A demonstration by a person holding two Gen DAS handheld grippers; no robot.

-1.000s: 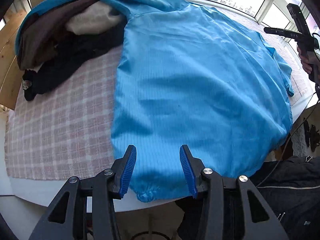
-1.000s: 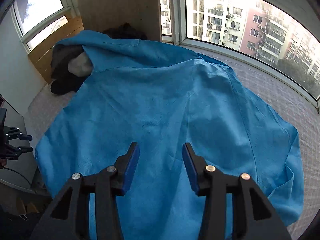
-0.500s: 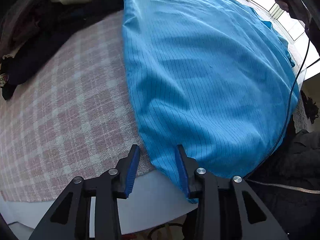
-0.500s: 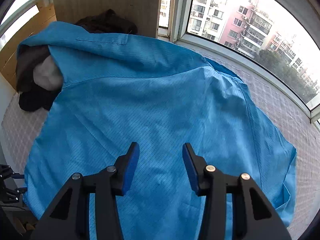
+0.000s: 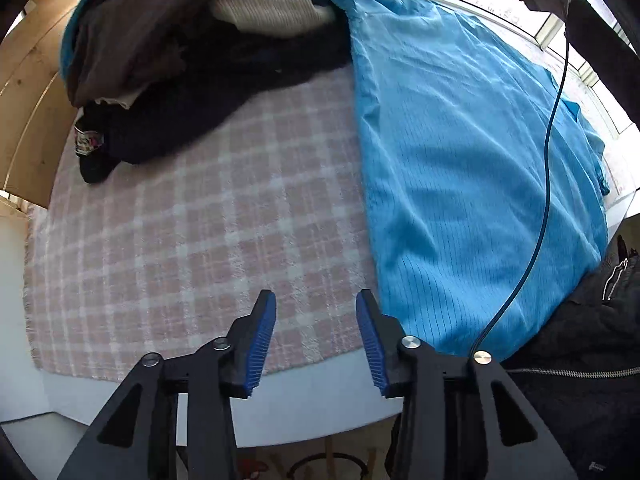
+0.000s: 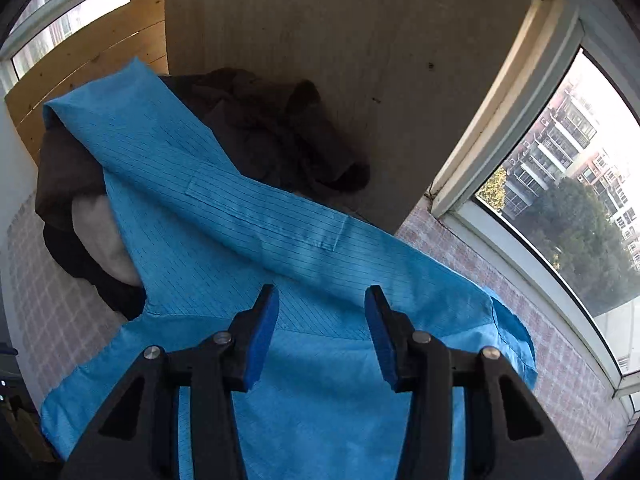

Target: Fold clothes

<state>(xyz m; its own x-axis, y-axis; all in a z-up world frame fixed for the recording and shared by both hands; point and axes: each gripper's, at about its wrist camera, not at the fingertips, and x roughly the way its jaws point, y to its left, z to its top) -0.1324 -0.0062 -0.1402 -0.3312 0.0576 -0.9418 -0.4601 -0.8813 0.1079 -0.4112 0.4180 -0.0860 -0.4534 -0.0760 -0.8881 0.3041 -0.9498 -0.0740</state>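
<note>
A bright blue striped garment (image 5: 472, 168) lies spread over the right half of a table covered by a pink checked cloth (image 5: 192, 232). Its near edge hangs over the table front. My left gripper (image 5: 316, 336) is open above the checked cloth, just left of the garment's side edge, holding nothing. In the right wrist view the garment (image 6: 280, 248) runs up to the far side, one sleeve draped over a clothes pile. My right gripper (image 6: 318, 328) is open over the garment's upper part, nothing between its blue pads.
A heap of dark, brown and cream clothes (image 5: 192, 52) sits at the far left of the table. A blue cable (image 5: 548, 168) hangs across the garment. A dark jacket (image 5: 580, 360) is at the right. Wooden panels (image 6: 100, 64) and windows (image 6: 560, 208) stand behind.
My left gripper has moved left off the garment's bottom edge, now over the checked cloth. My right gripper has advanced toward the far side, over the shoulder and sleeve. Both stay open.
</note>
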